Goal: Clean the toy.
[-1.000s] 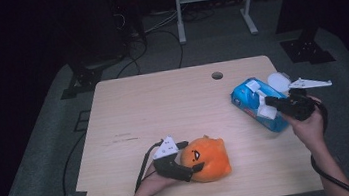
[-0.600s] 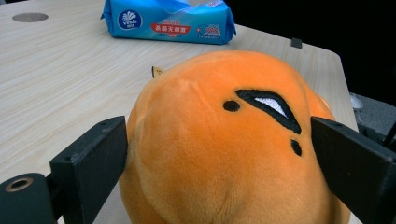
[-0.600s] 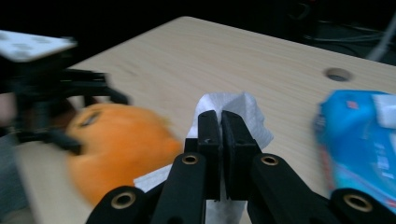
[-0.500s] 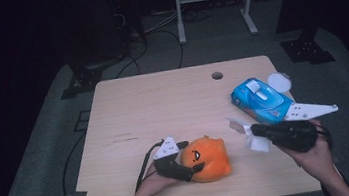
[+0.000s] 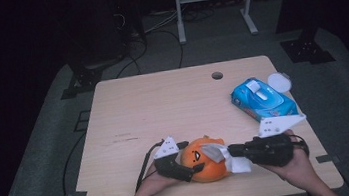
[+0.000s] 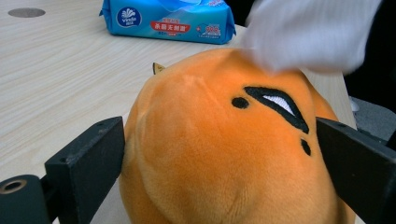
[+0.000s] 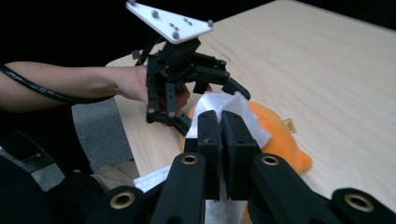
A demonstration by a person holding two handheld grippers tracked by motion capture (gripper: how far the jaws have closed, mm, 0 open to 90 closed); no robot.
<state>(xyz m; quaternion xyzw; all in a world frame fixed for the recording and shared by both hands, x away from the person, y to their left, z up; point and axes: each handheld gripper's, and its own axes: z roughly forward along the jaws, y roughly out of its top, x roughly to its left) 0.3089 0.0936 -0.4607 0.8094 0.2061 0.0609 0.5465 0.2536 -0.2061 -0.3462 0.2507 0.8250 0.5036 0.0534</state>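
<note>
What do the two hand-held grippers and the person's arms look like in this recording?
Both are black linkage frames. The right hand-held gripper has flat rectangular black jaws on arms with brass-coloured pivot rings, and a pale three-cornered plate with small screws on top. The left hand-held gripper carries the same plate and blocky black jaws. A black cable trails from each. The forearms are bare, no sleeves visible.

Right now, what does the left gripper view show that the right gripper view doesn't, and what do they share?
The left gripper view alone shows the blue wipes pack at the far side of the table, the round hole in the tabletop, and the toy's stitched eye. The right gripper view alone shows the left tongs from outside, with their grey plate and the hand behind them, and the right tongs shut on the white wipe. Both show the orange plush toy, the wipe on it, and the wooden table.
</note>
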